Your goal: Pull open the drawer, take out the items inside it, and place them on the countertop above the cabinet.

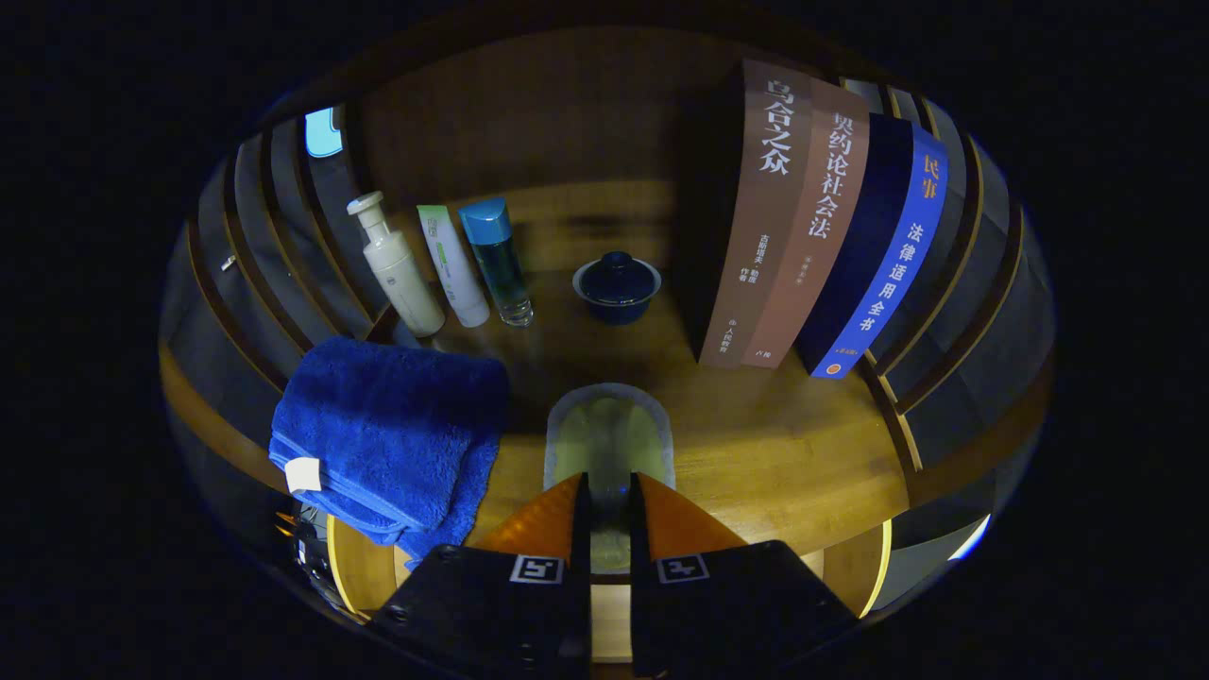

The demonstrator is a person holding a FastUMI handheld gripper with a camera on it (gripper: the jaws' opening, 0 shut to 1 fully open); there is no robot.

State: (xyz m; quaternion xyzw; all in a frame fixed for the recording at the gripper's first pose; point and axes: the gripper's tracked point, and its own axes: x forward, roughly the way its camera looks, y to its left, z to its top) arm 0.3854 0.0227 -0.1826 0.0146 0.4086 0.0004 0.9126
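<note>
1. Gripper [610, 491] fingers nearly closed, pinching a flat pale sponge-like pad [609, 434] w/ grey rim.
2. Pad lies on wooden countertop [774, 453], extending ahead of fingers.
3. Blue towel [387, 425] left of fingers; bottles [444, 264], lidded cup [616, 286], books [812, 217] beyond.

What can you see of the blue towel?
The blue towel is thick, fluffy terry cloth, folded into a stack, with a small white tag on its near edge. It lies flat on the wooden countertop, overhanging the front edge slightly, beside the gripper, with three bottles standing beyond it. The fingers do not touch it.
</note>
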